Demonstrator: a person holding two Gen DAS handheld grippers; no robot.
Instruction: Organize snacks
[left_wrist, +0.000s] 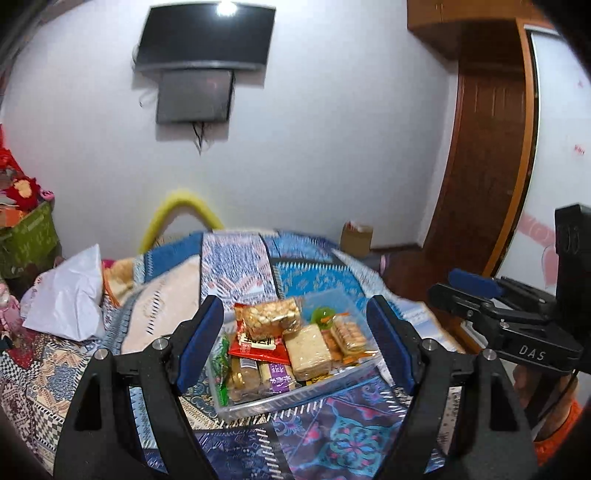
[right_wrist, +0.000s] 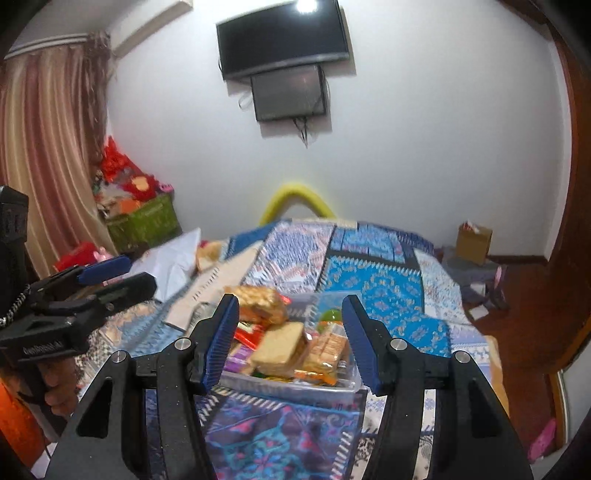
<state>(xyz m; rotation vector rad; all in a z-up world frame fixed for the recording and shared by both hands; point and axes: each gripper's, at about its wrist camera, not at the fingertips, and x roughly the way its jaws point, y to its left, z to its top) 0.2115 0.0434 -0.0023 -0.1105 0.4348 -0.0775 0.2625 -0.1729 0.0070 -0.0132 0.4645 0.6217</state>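
Both grippers are hovering wide open and empty over a clear box (left_wrist: 295, 400) of snacks sitting on the patterned bedspread (left_wrist: 332, 439); the left gripper (left_wrist: 295, 341) and right gripper (right_wrist: 290, 339) would do best picking one top packet squarely, not crushing it.

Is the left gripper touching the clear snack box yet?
Apart. In the left wrist view the left gripper is open and empty, its fingers framing the clear snack box from above; bedspread shows between them.
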